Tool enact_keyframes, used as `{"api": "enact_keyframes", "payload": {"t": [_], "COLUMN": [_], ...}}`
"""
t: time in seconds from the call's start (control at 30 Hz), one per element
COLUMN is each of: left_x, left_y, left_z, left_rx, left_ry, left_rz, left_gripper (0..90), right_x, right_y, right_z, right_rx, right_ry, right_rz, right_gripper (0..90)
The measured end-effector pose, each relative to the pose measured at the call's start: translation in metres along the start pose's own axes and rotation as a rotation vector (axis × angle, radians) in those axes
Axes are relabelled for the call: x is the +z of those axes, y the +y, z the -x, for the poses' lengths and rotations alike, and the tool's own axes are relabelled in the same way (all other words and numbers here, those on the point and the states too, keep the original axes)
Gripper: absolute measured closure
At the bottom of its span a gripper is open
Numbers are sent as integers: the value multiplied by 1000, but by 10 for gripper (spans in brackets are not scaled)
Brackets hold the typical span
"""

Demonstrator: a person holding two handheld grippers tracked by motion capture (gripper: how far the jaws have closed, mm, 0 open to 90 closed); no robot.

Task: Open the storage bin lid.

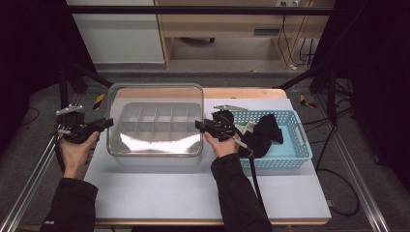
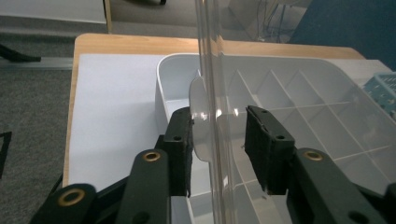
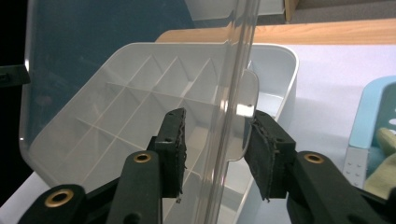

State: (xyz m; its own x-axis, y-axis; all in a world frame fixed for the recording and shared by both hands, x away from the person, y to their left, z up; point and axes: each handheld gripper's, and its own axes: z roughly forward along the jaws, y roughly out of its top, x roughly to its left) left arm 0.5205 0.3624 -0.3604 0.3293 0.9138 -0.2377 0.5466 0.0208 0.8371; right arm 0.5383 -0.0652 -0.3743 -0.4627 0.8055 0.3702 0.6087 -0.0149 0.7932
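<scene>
A: While both ends of the clear lid [image 1: 154, 118] sit between the jaws, which step is this?

B: Lifting it off the divided white box [image 1: 154, 126], I judge. The lid hangs tilted just above the box, straight ahead of each gripper and between the 2.

A: How wide are they?

B: The left gripper [image 2: 218, 140] is about half spread; its left pad touches the lid's side tab [image 2: 200, 119], while the right pad stands off the wall. The right gripper [image 3: 215, 147] is alike: the lid's wall runs between its pads, with gaps showing, so neither is pinching firmly yet.

A: And next?

B: Probably closing fully on both tabs, then raising evenly. The blue basket [image 1: 300, 145] lies just behind the right gripper.
</scene>
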Motion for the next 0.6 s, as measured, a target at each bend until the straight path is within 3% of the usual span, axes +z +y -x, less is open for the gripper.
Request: {"api": "enact_keyframes", "payload": {"t": [0.37, 0.6], "left_x": [-26, -39], "left_y": [-3, -3], "left_z": [14, 22], "left_rx": [40, 64], "left_ry": [17, 19], "left_rz": [59, 70], "left_gripper": [692, 704], "right_x": [-25, -39], "right_y": [0, -2], "right_z": [-7, -12], "right_rx": [-15, -29], "right_ry": [27, 39], "right_rz": [29, 39], "right_gripper": [680, 693]}}
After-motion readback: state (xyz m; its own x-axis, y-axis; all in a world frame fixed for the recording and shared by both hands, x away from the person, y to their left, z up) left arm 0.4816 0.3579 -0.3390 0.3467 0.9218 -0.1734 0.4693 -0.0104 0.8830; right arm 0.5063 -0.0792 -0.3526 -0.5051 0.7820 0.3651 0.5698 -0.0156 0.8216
